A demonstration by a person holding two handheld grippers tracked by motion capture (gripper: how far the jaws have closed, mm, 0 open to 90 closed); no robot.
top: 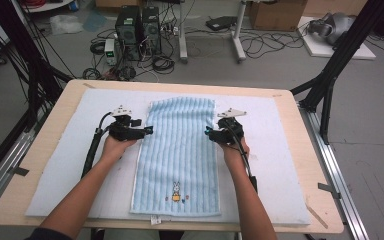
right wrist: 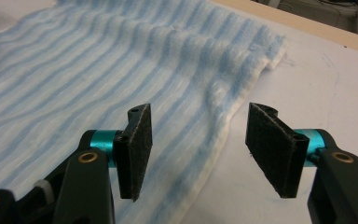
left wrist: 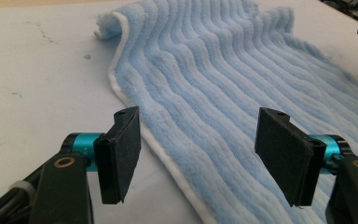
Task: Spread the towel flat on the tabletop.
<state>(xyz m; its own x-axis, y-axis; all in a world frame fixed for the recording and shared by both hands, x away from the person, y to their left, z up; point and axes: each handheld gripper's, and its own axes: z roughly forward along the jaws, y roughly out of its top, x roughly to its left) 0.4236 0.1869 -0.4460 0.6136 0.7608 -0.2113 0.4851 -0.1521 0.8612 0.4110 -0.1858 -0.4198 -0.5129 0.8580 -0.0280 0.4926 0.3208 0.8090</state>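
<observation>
Both grippers stand with jaws apart, nothing clamped: left gripper (top: 149,130) at the blue towel's (top: 179,155) left edge, right gripper (top: 209,133) at its right edge, each pointing inward, forearms reaching from the worktop's (top: 70,90) near edge. That towel lies flat mid-worktop on a white mat (top: 275,150).

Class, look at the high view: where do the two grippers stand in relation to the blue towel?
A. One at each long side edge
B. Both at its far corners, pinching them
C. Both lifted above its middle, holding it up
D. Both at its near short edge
A: the left gripper sits at the left long edge of the blue towel and the right gripper at its right long edge, both open with nothing between the fingers, while the towel lies flat.
</observation>
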